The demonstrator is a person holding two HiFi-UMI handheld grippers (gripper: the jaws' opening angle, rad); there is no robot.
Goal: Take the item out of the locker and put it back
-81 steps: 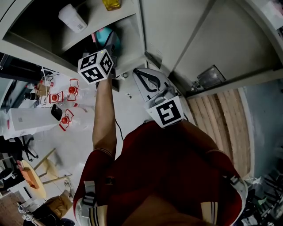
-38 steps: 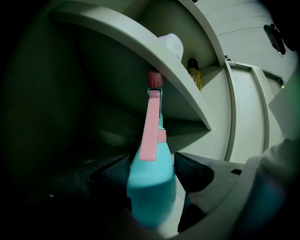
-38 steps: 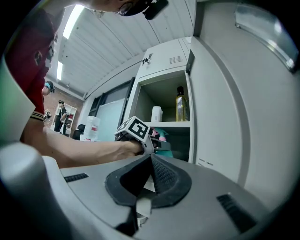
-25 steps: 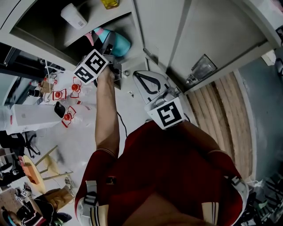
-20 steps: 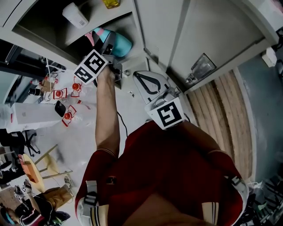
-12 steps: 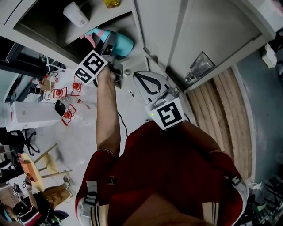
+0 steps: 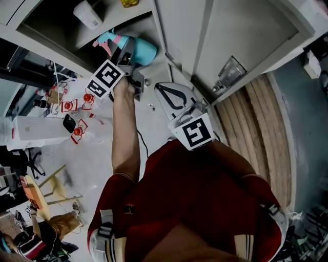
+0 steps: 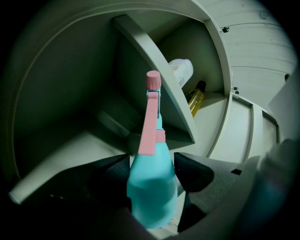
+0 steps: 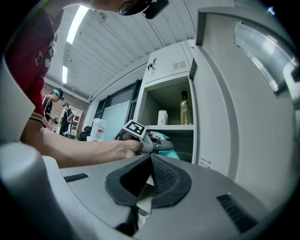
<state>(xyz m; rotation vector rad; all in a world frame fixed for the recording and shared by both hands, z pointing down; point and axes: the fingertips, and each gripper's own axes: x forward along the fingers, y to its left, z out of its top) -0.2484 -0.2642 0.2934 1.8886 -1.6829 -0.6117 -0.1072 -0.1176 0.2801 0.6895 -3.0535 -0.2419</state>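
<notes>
A teal spray bottle with a pink trigger head sits between the jaws of my left gripper, which is shut on its body. In the head view the spray bottle is at the mouth of the locker's lower compartment, held by the left gripper. From the right gripper view the left gripper and the teal spray bottle show in front of the open locker. My right gripper hangs near my body, jaws shut with nothing between them.
On the locker's upper shelf stand a white bottle and a yellow bottle; the white bottle shows at the head view's top. The locker door stands open at the right. Red-capped bottles lie on the floor left.
My left gripper has drawn the teal spray bottle a little outward from the lower compartment, so more of it shows. The right gripper has stayed still.
</notes>
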